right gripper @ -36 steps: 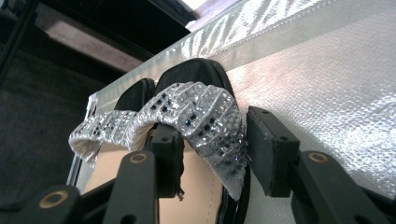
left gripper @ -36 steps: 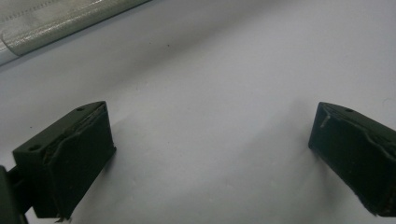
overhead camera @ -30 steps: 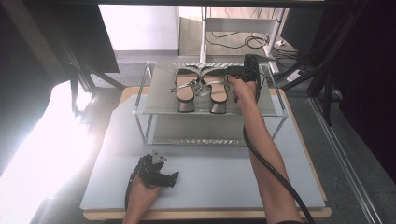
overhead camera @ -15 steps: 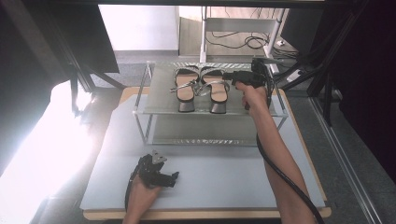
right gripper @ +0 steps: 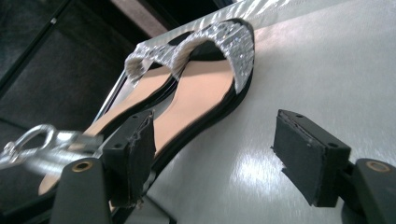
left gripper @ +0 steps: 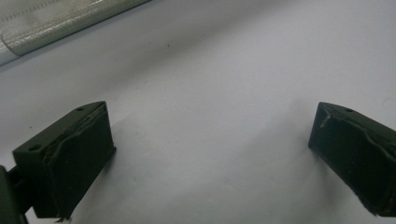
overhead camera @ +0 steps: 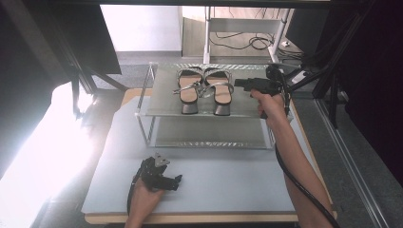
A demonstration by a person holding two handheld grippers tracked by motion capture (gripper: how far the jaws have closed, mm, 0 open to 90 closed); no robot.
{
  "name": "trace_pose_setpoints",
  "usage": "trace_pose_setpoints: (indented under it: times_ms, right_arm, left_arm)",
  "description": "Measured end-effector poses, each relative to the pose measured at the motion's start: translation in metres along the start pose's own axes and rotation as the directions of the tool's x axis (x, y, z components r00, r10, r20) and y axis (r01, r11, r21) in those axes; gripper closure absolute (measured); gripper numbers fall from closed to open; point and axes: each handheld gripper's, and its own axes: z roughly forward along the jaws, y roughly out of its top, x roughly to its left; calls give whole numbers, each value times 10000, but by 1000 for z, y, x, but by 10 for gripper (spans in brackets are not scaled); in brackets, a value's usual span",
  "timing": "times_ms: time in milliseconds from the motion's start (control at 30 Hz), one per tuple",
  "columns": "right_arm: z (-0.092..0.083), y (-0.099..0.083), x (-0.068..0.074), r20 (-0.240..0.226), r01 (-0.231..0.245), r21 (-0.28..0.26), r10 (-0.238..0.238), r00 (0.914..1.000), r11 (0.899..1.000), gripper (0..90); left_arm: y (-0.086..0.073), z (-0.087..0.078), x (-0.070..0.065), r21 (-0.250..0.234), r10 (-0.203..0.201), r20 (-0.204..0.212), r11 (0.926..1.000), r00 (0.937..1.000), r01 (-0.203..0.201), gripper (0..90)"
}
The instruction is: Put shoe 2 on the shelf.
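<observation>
A pair of silver-strapped heeled sandals stands side by side on the top shelf (overhead camera: 161, 97) of a clear rack, the left sandal (overhead camera: 188, 90) next to the right sandal (overhead camera: 220, 92). My right gripper (overhead camera: 239, 84) hovers level just right of the right sandal, pointing at it. In the right gripper view its jaws (right gripper: 215, 149) stand open over bare shelf, with the sandal's tan insole (right gripper: 201, 93) just beyond the left one. They have just been opening, and nothing is between them. My left gripper (overhead camera: 176, 180) rests open on the grey mat (left gripper: 210, 93).
The rack has a lower shelf (overhead camera: 209, 135) and stands at the back of the grey mat (overhead camera: 228, 180) on a wooden table. Dark frame posts (overhead camera: 76, 80) flank the table. Cables and a stand (overhead camera: 247, 28) lie beyond. A rack edge (left gripper: 46, 28) shows ahead of the left gripper.
My right gripper has drawn back to the right, from over the right sandal to beside it, and its jaws are wider apart. The left hand has stayed put.
</observation>
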Motion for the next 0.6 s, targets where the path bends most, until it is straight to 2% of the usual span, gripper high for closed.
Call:
trace_pose_setpoints:
  times_ms: [233, 333, 433, 600]
  right_arm:
    - [-21, -12, 2, -321, 420, 143, -415, 9986, 9990, 243]
    - [-30, -20, 3, -275, 687, 189, -681, 9973, 9975, 216]
    - [-39, -29, 7, -205, 1034, 307, -1028, 9945, 9942, 200]
    - [-52, -49, 14, -503, 1488, 441, -1465, 9879, 9879, 174]
  left_arm:
    - [0, 0, 0, -3, 0, -2, 10000, 10000, 0, 0]
    - [0, 0, 0, -3, -3, 0, 10000, 10000, 3, 0]
    - [0, 0, 0, 1, 5, -2, 10000, 10000, -5, 0]
    - [0, 0, 0, -49, -40, -9, 10000, 10000, 40, 0]
